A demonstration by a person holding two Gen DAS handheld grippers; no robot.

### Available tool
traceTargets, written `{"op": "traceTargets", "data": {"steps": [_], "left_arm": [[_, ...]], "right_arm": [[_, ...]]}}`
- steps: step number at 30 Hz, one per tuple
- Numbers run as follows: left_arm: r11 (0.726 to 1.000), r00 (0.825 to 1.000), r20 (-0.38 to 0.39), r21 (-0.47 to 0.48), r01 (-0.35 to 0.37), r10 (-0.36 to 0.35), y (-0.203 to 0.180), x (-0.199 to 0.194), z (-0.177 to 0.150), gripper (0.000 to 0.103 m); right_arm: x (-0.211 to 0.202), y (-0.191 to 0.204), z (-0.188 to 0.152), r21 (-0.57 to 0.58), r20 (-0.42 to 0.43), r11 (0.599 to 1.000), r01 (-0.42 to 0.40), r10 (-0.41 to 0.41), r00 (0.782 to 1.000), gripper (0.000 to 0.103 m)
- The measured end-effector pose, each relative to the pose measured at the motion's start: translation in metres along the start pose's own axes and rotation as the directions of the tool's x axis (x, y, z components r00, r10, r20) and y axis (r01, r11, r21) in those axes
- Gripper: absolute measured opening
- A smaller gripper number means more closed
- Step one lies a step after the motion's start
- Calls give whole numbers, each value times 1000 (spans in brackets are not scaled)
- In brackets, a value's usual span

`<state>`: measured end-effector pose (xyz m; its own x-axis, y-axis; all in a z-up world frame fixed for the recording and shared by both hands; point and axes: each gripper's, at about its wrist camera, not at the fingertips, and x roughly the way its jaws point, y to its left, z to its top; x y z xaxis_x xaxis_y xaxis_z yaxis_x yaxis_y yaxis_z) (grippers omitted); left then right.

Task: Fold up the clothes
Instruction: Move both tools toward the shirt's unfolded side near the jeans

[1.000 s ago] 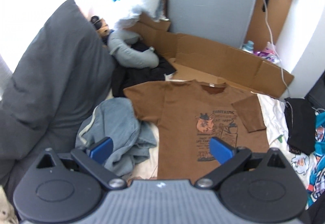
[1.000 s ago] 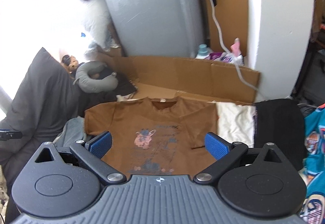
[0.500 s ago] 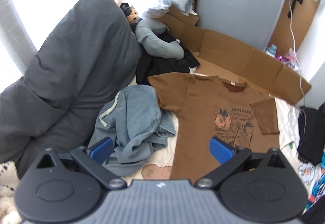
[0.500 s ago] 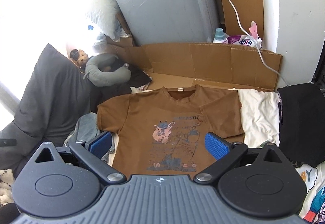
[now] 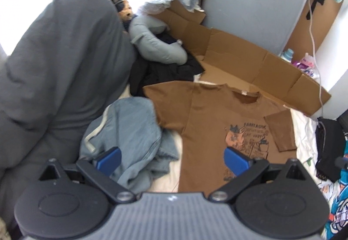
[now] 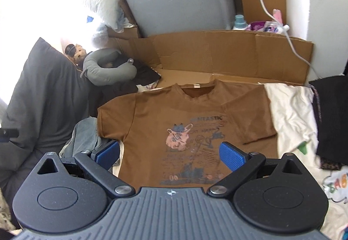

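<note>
We hold the left gripper (image 5: 173, 158) and the right gripper (image 6: 170, 154) above the bed, both spread wide with nothing between their blue pads. The brown T-shirt (image 6: 184, 122) lies flat, print up, its collar toward the cardboard (image 6: 228, 54), beside crumpled blue shorts (image 5: 128, 131).

The T-shirt (image 6: 184, 113) is brown with a pink-and-blue cartoon print and dark lettering. At left of frame, a dark grey pillow (image 5: 54, 65); below it faded blue-grey cloth (image 5: 130, 131). Tan cardboard (image 6: 217, 54) above. Blue finger pads (image 6: 231, 156).
</note>
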<state>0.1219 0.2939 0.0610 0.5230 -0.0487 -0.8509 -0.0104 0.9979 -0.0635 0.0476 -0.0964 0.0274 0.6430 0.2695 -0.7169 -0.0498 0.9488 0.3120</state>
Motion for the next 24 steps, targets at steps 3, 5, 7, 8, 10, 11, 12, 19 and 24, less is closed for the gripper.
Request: {"op": "traceTargets", "data": {"steps": [3, 5, 7, 8, 10, 11, 12, 19, 24], "left_arm": [[1000, 1000, 12, 14, 25, -26, 4, 27, 1, 101], [999, 999, 14, 21, 36, -36, 7, 46, -1, 99], [999, 999, 23, 32, 39, -40, 8, 62, -2, 93], [998, 999, 28, 39, 39, -40, 9, 71, -3, 92], [998, 998, 30, 36, 52, -53, 13, 89, -7, 92], [998, 998, 28, 30, 60, -61, 15, 99, -7, 92], [997, 997, 26, 25, 67, -68, 17, 109, -8, 92], [999, 999, 24, 30, 32, -33, 22, 177, -10, 91], [1000, 999, 27, 5, 22, -22, 27, 221, -10, 87]], "right_arm": [[27, 15, -10, -14, 31, 1000, -9, 10, 999, 101], [47, 23, -14, -12, 41, 1000, -18, 18, 999, 101], [70, 30, -20, -5, 36, 1000, -23, 23, 999, 101], [82, 32, -23, -1, 31, 1000, -26, 26, 999, 101], [108, 37, -29, 14, -1, 1000, -24, 24, 1000, 101], [122, 38, -32, 21, -22, 1000, -18, 18, 1000, 101], [135, 39, -35, 29, -41, 1000, -7, 8, 999, 101], [222, 43, -50, 45, -148, 997, 67, -59, 987, 101], [269, 44, -55, 10, -177, 997, 83, -80, 981, 100]]}}
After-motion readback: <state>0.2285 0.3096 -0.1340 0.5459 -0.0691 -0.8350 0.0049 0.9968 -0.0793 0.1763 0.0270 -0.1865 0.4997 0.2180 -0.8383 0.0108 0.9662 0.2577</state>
